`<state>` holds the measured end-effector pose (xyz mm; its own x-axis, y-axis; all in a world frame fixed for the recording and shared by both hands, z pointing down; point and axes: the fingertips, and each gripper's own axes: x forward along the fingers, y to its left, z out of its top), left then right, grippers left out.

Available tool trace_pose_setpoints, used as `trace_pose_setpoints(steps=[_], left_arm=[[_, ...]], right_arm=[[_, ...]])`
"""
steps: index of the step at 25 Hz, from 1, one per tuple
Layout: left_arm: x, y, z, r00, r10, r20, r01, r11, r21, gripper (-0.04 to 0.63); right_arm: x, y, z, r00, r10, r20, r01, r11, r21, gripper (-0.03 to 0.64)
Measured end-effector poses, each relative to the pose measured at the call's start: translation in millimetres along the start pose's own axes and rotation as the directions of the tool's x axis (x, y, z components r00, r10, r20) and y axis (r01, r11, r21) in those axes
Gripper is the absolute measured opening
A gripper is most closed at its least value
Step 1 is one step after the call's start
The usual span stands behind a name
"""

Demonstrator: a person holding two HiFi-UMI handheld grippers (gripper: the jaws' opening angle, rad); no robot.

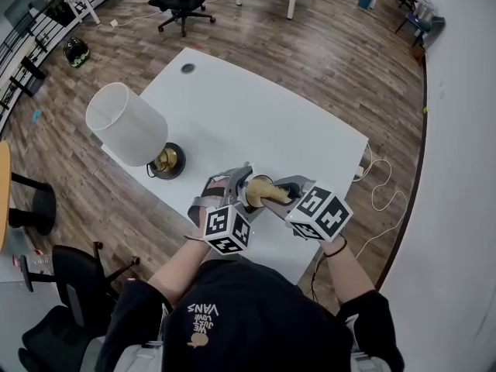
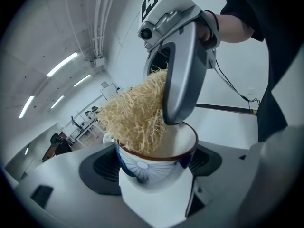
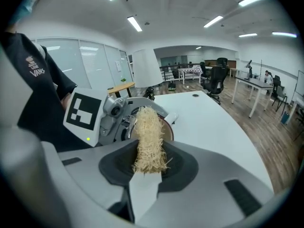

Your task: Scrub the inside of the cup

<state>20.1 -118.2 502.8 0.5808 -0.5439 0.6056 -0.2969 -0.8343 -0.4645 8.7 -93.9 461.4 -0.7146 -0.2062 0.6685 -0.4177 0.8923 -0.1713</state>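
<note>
A white bench (image 1: 256, 107) stands on a wood floor in a big room, and a lamp (image 1: 128, 124) with a white shade sits at the bench's left side. Over the near edge of the bench, the left gripper (image 2: 154, 177) has its jaws closed tight on a white cup (image 2: 159, 156) with blue marks and a brown rim, tipped toward the other gripper. The right gripper (image 3: 147, 175) has its jaws pinched on a yellow, straw-like scrubber (image 3: 148, 132), and the far end of the scrubber is pushed into the cup's mouth.
</note>
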Motion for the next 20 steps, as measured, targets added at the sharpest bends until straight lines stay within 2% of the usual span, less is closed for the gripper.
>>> trace_pose_setpoints(steps=[4, 7, 10, 13, 16, 20], left_arm=[[-1.3, 1.1, 0.8, 1.000, 0.004, -0.001, -0.004, 1.000, 0.004, 0.400], [-1.4, 2.0, -2.3, 1.000, 0.005, -0.003, -0.005, 1.000, 0.007, 0.400], [-0.6, 7.2, -5.6, 1.000, 0.012, -0.007, -0.012, 1.000, -0.012, 0.401], [0.7, 10.2, -8.3, 1.000, 0.013, -0.009, -0.013, 1.000, -0.027, 0.400], [2.3, 12.3, -12.7, 1.000, 0.006, 0.008, -0.005, 0.996, -0.090, 0.400], [7.4, 14.3, -14.2, 0.998, -0.012, 0.062, 0.026, 0.974, -0.223, 0.402]], right_arm=[[-2.2, -14.1, -1.3, 0.997, -0.070, -0.031, 0.069, 0.997, -0.037, 0.100], [-2.7, -16.2, -8.6, 0.994, -0.092, -0.065, 0.088, 0.995, -0.050, 0.100], [-4.1, -14.1, -16.9, 0.993, -0.081, -0.089, 0.077, 0.996, -0.039, 0.100], [-3.6, -4.8, -23.7, 0.996, -0.032, -0.079, 0.032, 0.999, 0.005, 0.100], [0.0, 7.3, -22.2, 1.000, 0.030, -0.004, -0.030, 0.997, 0.074, 0.100], [2.2, 9.9, -11.0, 0.980, 0.062, 0.190, -0.098, 0.978, 0.183, 0.100]])
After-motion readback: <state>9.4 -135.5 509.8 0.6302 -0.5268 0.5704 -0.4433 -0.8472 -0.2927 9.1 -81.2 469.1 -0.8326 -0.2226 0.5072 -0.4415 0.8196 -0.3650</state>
